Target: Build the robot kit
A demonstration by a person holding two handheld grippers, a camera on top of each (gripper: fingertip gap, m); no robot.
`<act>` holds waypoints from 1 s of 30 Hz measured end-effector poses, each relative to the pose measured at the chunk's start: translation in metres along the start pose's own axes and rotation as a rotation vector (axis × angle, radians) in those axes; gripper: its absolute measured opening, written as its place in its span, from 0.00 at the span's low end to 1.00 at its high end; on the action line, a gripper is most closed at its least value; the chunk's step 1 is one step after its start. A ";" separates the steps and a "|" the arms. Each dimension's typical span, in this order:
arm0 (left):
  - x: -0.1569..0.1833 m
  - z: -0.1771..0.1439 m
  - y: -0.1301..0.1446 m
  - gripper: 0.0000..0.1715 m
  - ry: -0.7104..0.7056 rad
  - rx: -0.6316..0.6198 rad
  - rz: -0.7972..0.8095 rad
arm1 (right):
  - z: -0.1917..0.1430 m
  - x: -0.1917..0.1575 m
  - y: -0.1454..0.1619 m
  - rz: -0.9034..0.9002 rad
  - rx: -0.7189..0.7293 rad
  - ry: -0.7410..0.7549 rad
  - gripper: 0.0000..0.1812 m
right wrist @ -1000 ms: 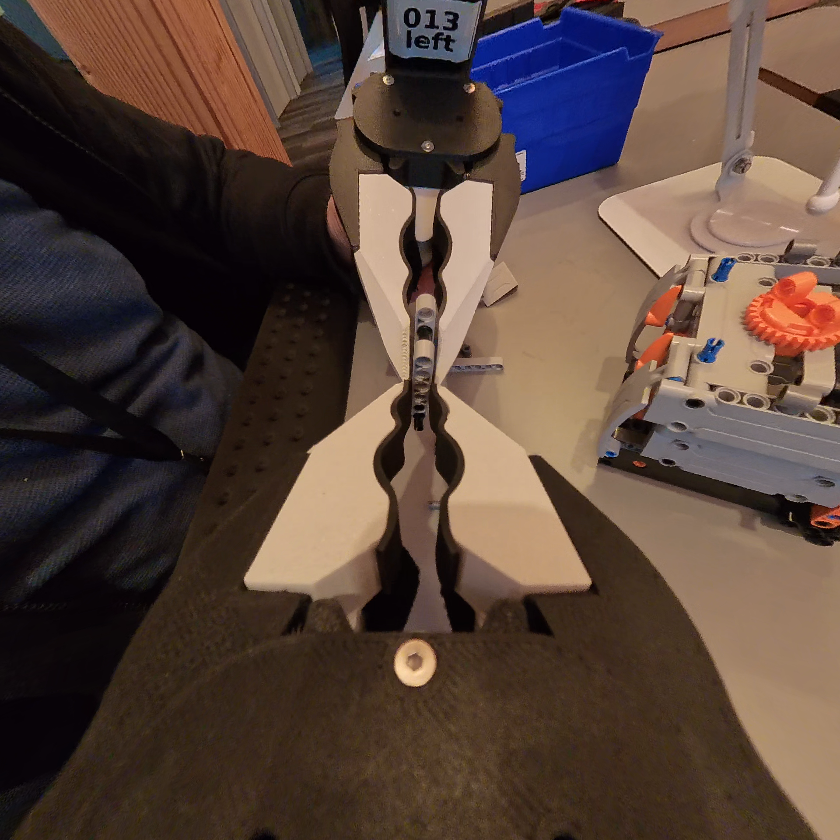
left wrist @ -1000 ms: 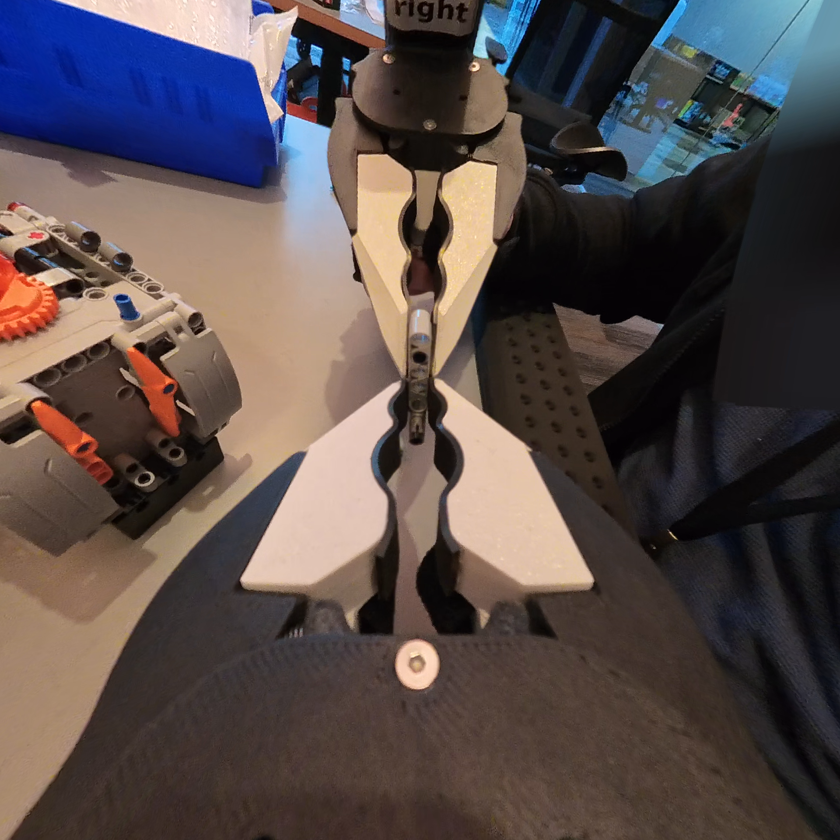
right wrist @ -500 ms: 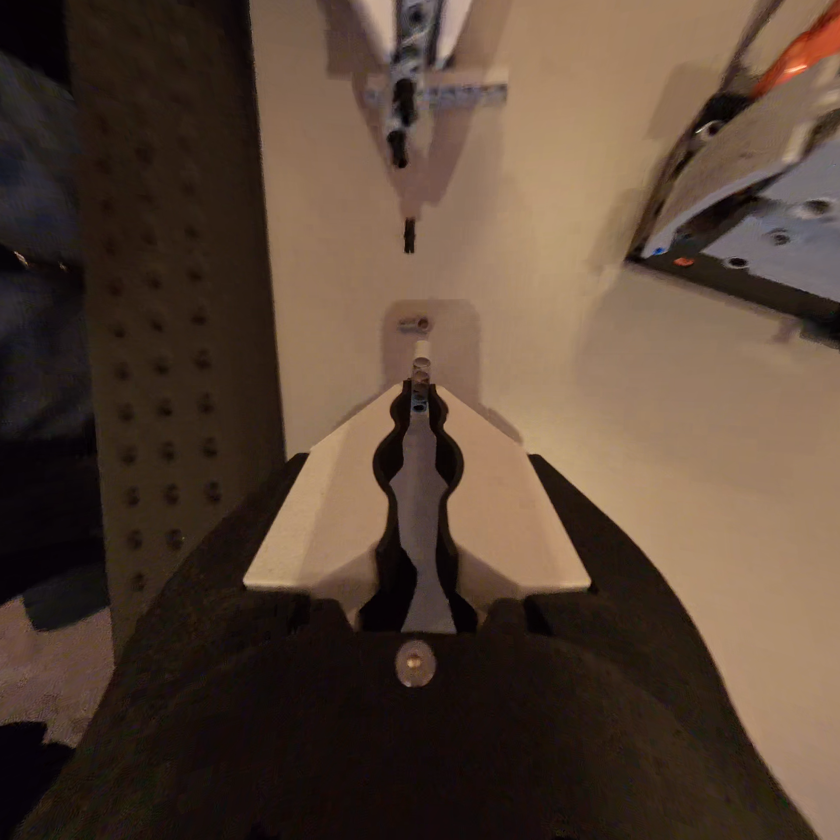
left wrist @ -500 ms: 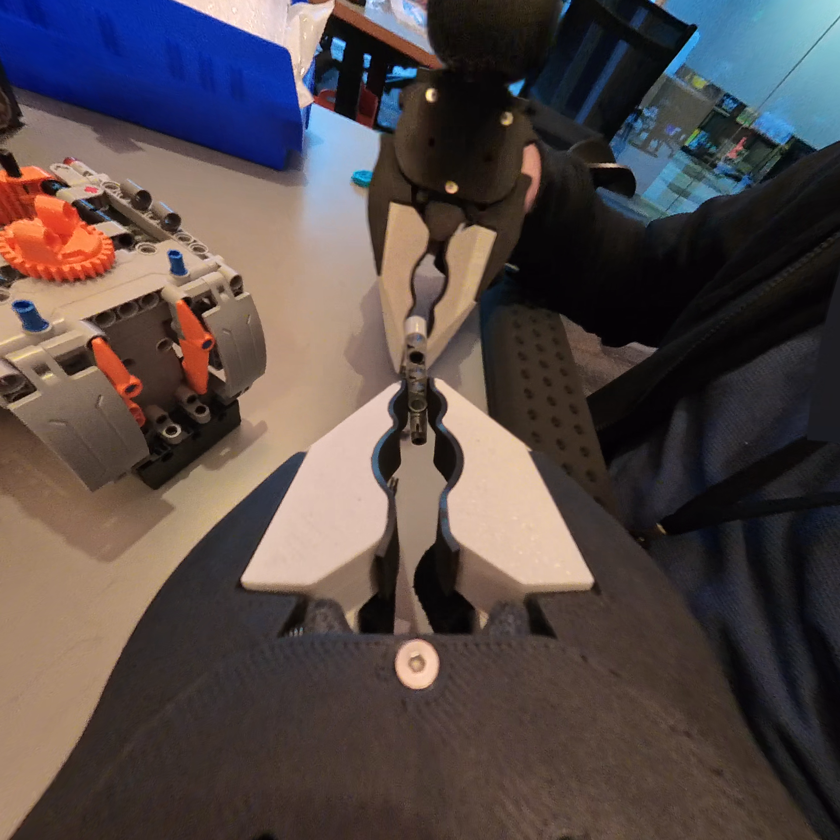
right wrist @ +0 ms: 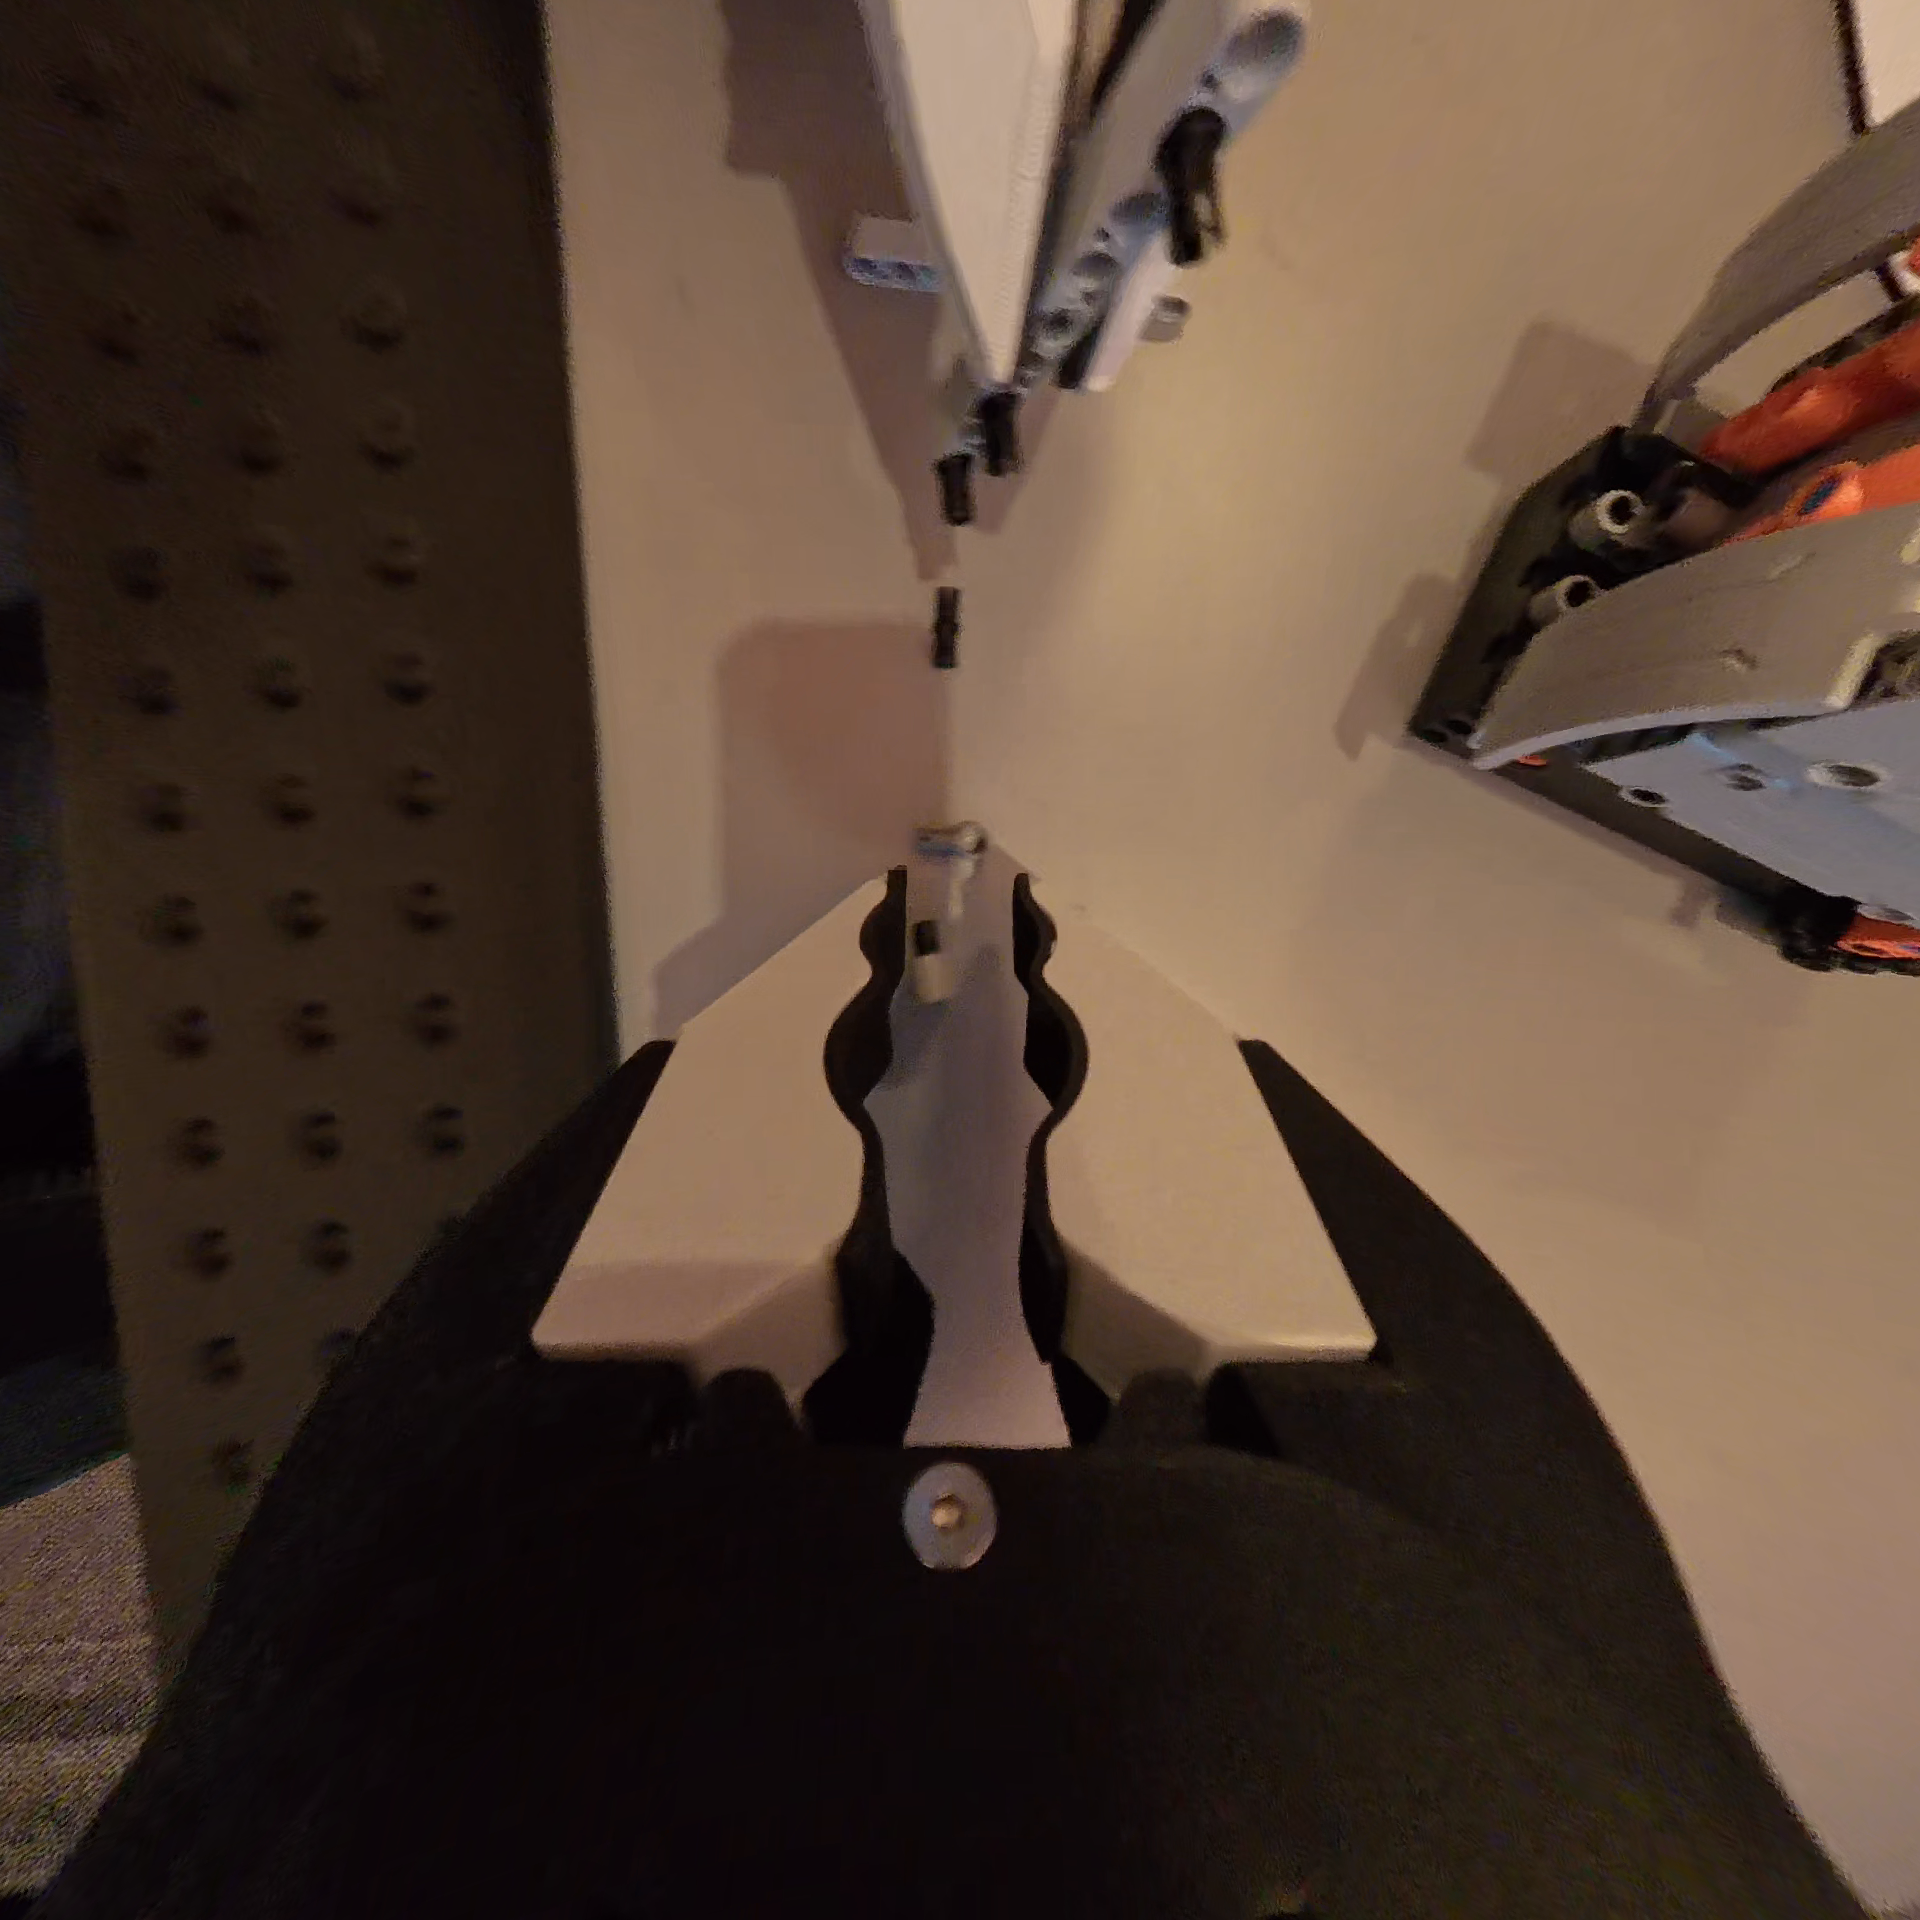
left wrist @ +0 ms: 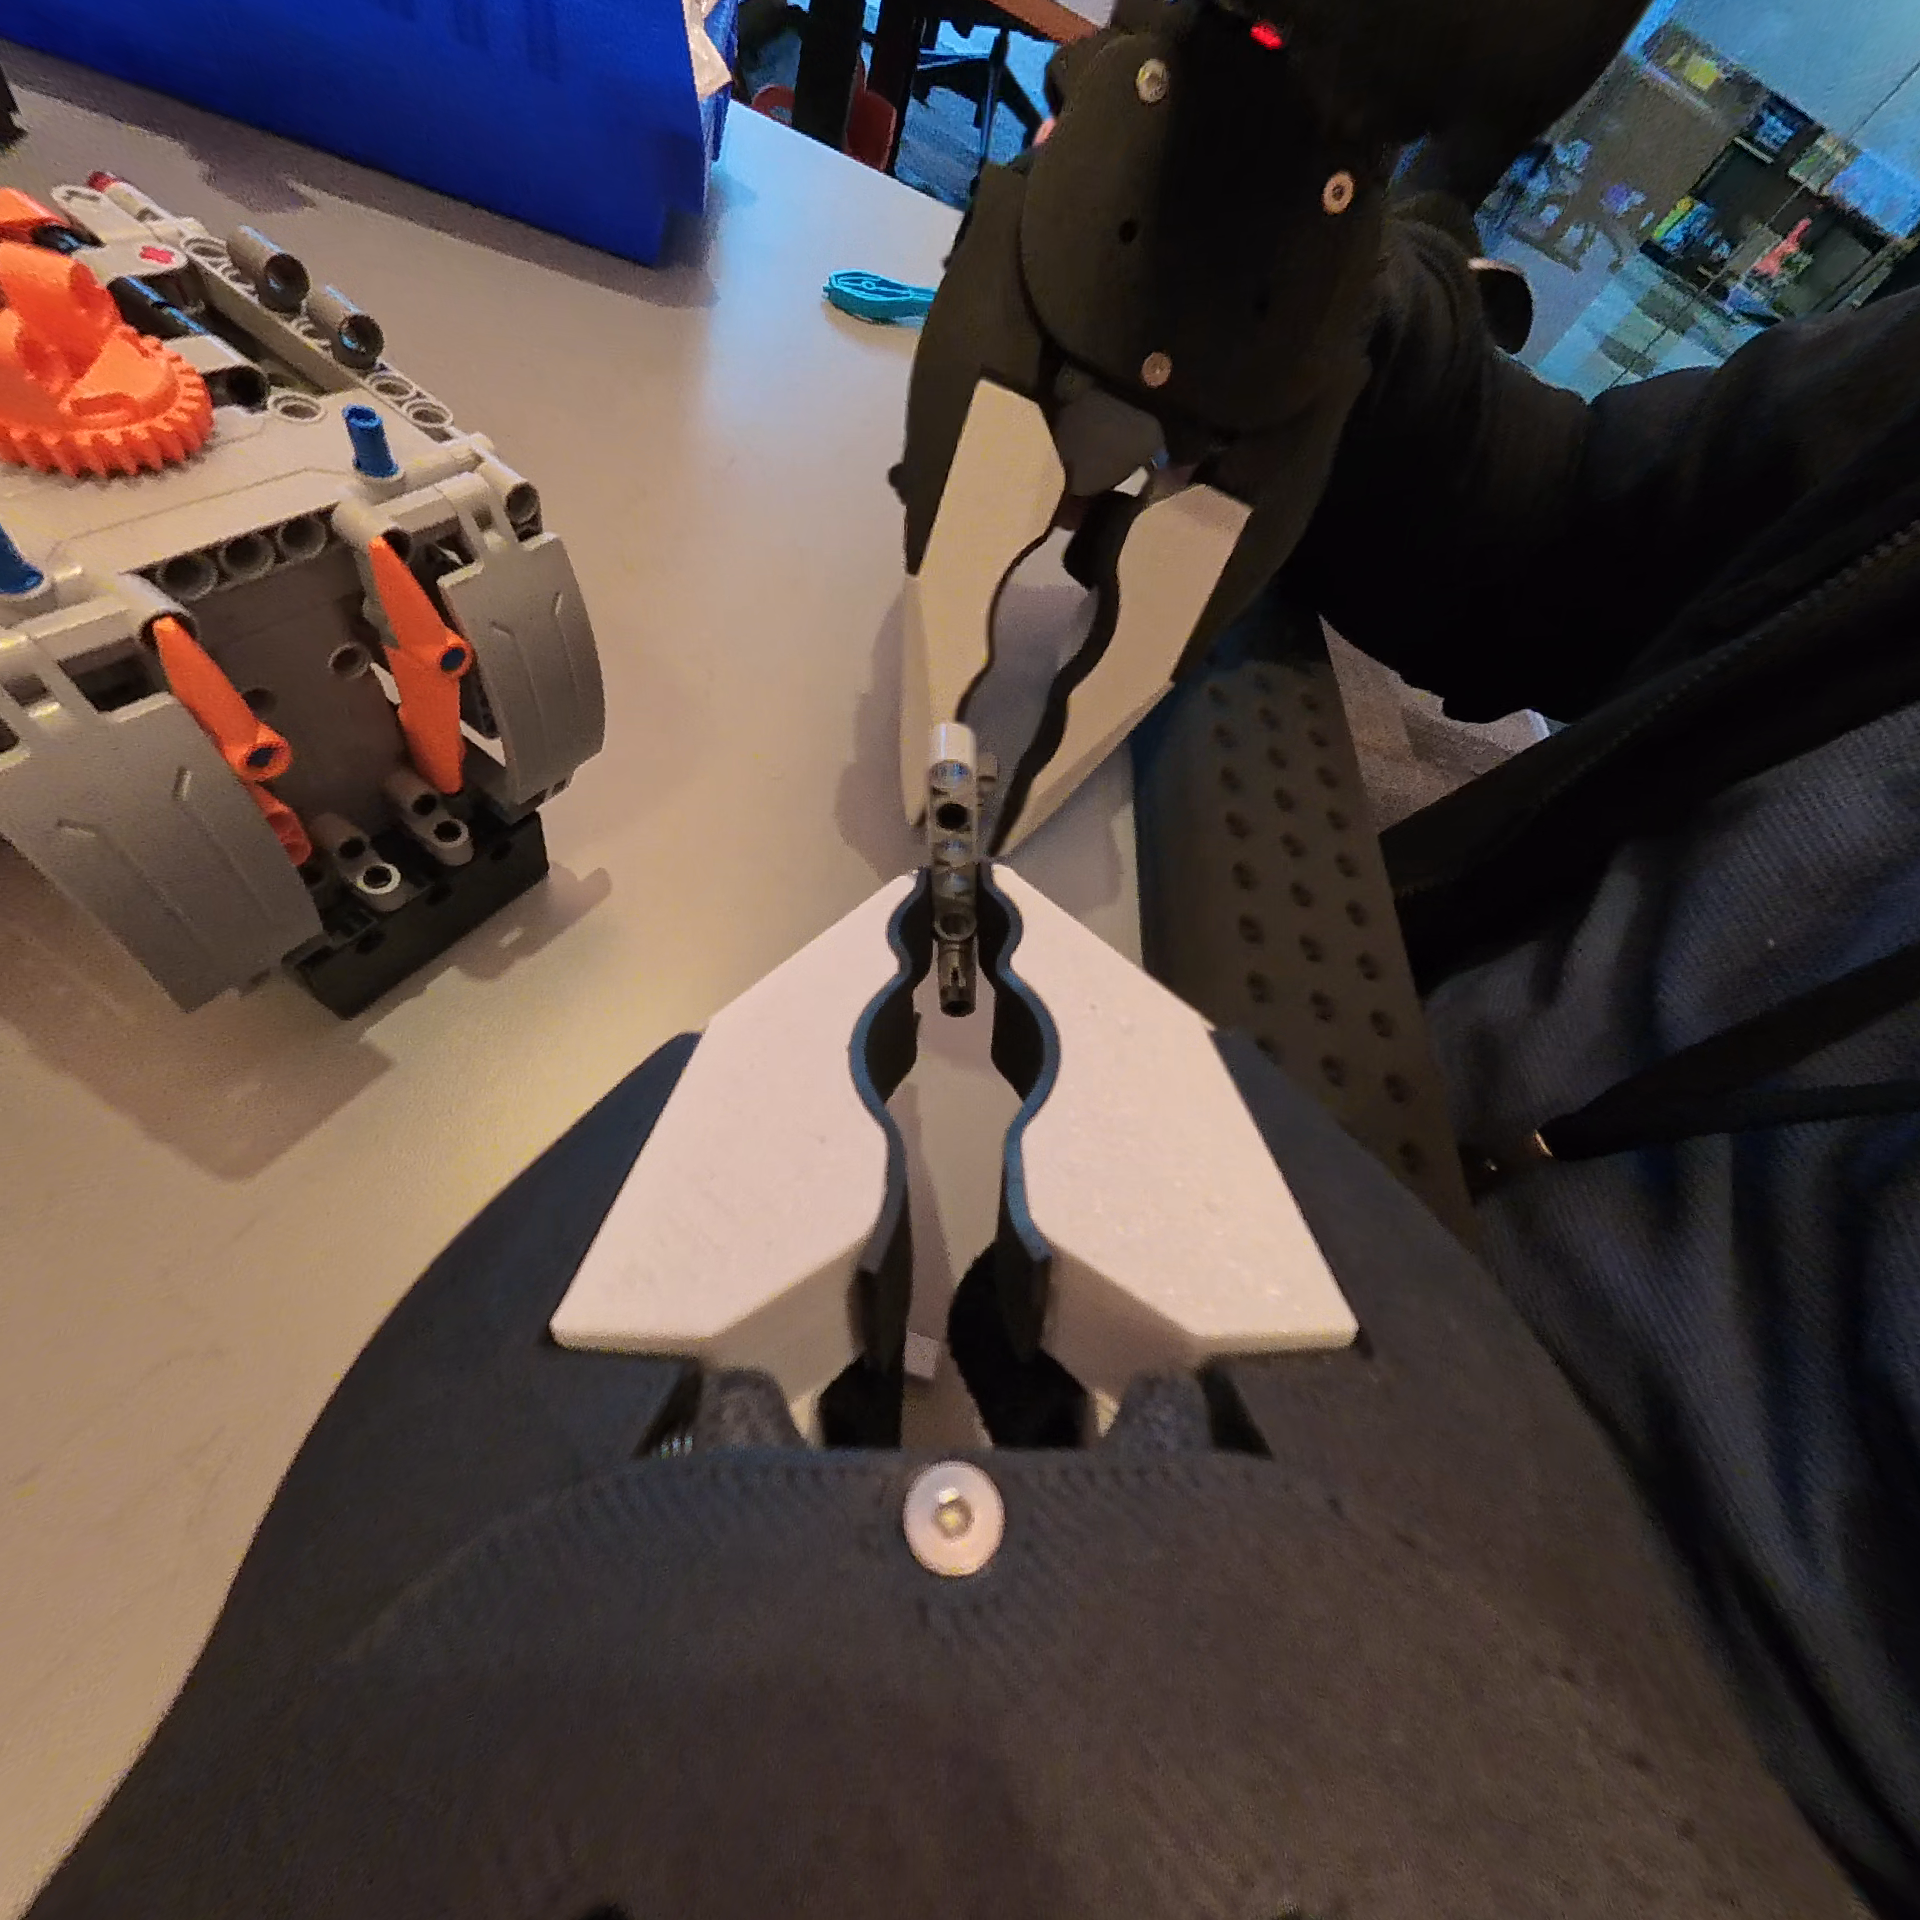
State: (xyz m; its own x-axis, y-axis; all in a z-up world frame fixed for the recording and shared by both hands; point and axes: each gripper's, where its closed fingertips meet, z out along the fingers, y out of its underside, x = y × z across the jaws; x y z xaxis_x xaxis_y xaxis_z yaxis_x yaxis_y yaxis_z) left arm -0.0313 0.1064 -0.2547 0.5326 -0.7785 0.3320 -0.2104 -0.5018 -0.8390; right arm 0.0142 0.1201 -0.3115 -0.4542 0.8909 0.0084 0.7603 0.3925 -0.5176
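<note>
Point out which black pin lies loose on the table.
The single black pin lying alone on the table ahead of the right gripper. The others are plugged into the grey beam clamped in the left gripper.

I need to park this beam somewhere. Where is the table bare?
Bare table lies in front of the brick vehicle, beside the left gripper. Another strip runs between vehicle and blue bin. Crowded: around the right gripper, with a black pin and small grey piece.

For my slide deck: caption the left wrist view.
Left gripper clamps a grey holed beam upright beside the open right gripper, near a grey-and-orange brick model.
</note>
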 end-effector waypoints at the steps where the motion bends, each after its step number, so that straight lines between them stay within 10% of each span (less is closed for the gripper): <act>1: 0.001 -0.001 0.000 0.03 0.006 0.006 -0.004 | 0.003 0.004 0.000 0.003 -0.008 0.011 0.09; 30: 0.005 0.002 0.012 0.03 0.055 -0.016 -0.035 | 0.026 -0.008 -0.007 -0.191 0.018 -0.137 0.09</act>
State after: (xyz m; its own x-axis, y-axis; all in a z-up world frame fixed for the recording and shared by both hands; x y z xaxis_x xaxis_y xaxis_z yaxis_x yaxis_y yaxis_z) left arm -0.0292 0.0973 -0.2639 0.4938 -0.7800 0.3845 -0.2064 -0.5346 -0.8195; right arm 0.0008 0.1047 -0.3301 -0.6486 0.7611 -0.0080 0.6468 0.5455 -0.5330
